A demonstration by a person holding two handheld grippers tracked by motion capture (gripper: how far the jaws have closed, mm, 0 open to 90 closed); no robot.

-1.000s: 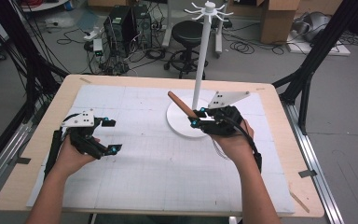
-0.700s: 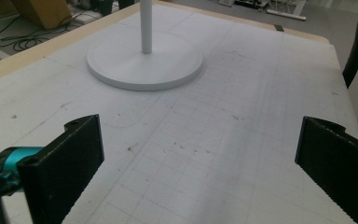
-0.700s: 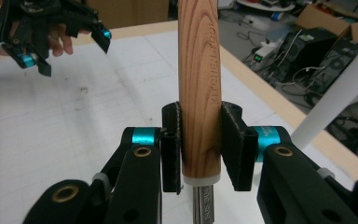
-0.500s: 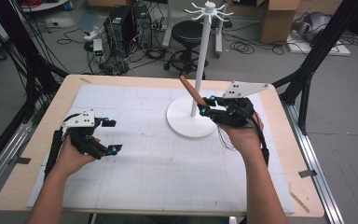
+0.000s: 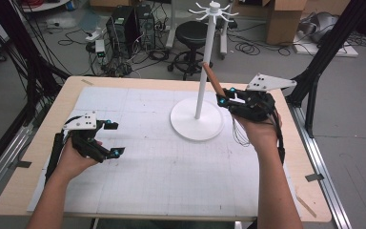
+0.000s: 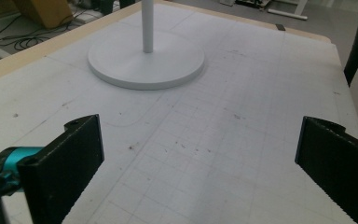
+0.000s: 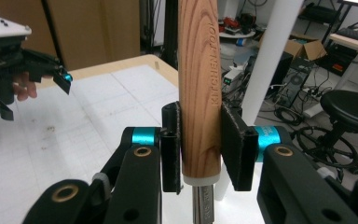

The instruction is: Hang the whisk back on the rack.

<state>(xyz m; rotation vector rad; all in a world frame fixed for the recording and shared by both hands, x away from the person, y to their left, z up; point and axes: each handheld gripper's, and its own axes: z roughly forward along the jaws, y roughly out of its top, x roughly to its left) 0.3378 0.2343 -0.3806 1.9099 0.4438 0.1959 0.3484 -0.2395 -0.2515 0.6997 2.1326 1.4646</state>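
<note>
The right gripper (image 5: 223, 101) is clamping a kitchen tool by its wooden handle (image 7: 199, 88), the two black pads pressing on opposite sides of the wood just above the pale collar where a metal shank (image 7: 201, 205) is running down out of the frame. In the high view the handle (image 5: 212, 79) is sticking up at a slant beside the post of the white stand (image 5: 205, 71), above its round base (image 5: 196, 125) on the table (image 5: 138, 86). The handle is looking stiff and smooth, probably varnished, so it is likely to be somewhat slippery in a two-pad grip; the tool seems light, though whatever head is hanging below is hidden, and its weight could be pulling the handle into a tilt. Holding near the collar, as the pads are doing, is keeping the grip close to the balance point, which seems a sound place to take it. The left gripper (image 5: 114, 139) is resting low over the mat with its jaws spread wide and nothing between them. No container is standing on the table; the stand's hooked crown (image 5: 213, 8) is carrying nothing at present.
</note>
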